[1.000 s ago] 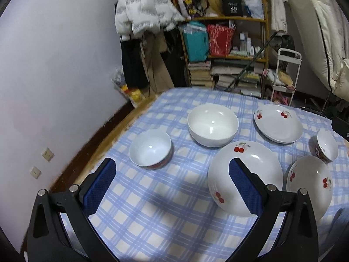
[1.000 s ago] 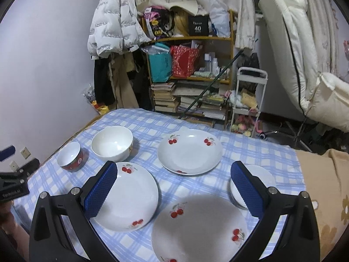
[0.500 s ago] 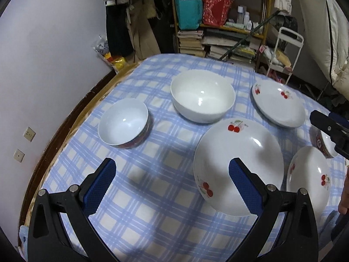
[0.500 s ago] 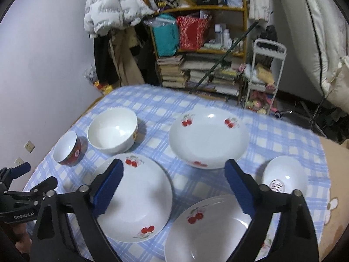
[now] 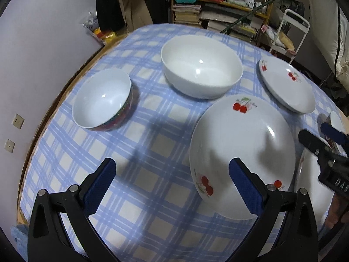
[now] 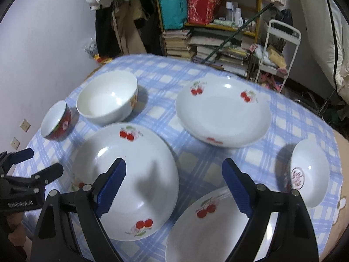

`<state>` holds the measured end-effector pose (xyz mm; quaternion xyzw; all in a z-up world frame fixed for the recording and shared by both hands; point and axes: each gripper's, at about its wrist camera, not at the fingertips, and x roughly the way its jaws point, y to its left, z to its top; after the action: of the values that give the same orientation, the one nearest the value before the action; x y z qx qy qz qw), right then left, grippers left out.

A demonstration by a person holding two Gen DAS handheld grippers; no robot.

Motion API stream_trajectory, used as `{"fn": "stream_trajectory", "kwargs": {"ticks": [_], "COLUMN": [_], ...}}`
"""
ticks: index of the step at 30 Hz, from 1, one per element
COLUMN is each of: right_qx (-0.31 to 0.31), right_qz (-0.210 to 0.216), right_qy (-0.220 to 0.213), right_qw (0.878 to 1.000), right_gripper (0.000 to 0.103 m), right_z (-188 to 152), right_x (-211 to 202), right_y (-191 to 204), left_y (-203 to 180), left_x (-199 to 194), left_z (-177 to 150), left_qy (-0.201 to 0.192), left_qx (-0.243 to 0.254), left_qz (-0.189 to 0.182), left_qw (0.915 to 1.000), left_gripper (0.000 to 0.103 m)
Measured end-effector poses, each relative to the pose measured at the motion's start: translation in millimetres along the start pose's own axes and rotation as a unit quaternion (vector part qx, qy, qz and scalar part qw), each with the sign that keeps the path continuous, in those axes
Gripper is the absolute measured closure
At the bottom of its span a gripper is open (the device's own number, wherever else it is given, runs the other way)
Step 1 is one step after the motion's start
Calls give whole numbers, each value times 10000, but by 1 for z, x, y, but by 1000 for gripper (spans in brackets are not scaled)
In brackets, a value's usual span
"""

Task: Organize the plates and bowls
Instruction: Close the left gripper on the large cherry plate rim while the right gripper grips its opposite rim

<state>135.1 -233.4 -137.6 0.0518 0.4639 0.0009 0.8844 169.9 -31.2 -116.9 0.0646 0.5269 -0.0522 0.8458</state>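
On a blue checked tablecloth (image 5: 152, 148) stand a small red-sided bowl (image 5: 102, 100), a large white bowl (image 5: 201, 65) and a cherry-patterned plate (image 5: 242, 144). A second cherry plate (image 5: 285, 87) lies further back. My left gripper (image 5: 171, 174) hangs open above the cloth, its right finger over the near plate's rim. In the right wrist view my right gripper (image 6: 173, 174) is open and holds nothing. It hovers between the left cherry plate (image 6: 124, 174) and the nearest cherry plate (image 6: 207, 229). A small white bowl (image 6: 309, 172) sits to its right.
The far cherry plate (image 6: 222, 111), the white bowl (image 6: 106, 100) and the red bowl (image 6: 55, 120) sit beyond the right gripper. The left gripper (image 6: 26, 174) shows at that view's left edge. Behind the table are a cluttered shelf (image 6: 207, 32) and a white cart (image 6: 281, 50).
Both grippers have come down and tipped toward the table, so the dishes look larger. The right gripper's jaws stand slightly narrower. Each gripper now shows at the edge of the other's view.
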Motion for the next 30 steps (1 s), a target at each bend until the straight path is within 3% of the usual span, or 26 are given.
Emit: {"fn": "stream_trajectory", "kwargs": {"ticks": [5, 8, 10, 19, 21, 24, 30], "right_qx": [-237, -89, -21, -3, -63, -195, -301], "right_qz": [-77, -214, -160, 19, 68, 52, 161], "right_qy": [227, 135, 123, 450, 471, 520, 596], "right_qw": [9994, 9996, 9998, 9990, 9988, 9984, 9976], "right_gripper": [10, 25, 28, 54, 65, 70, 83], "right_z": [-6, -7, -8, -11, -10, -11, -12], "right_x": [16, 22, 25, 47, 49, 52, 59], "right_y": [4, -1, -4, -7, -4, 1, 4], "left_y": [0, -3, -5, -8, -6, -2, -1], "left_x": [14, 20, 23, 41, 46, 52, 58], "left_z": [2, 1, 1, 1, 1, 2, 2], "left_qy": [203, 302, 326, 596, 738, 906, 942], "left_qx": [4, 90, 144, 118, 18, -219, -397], "left_qz": [-85, -108, -105, -360, -591, -886, -1096], "left_qw": [9998, 9994, 9993, 9975, 9955, 9917, 9887], "left_gripper": [1, 4, 9, 48, 59, 76, 91]}}
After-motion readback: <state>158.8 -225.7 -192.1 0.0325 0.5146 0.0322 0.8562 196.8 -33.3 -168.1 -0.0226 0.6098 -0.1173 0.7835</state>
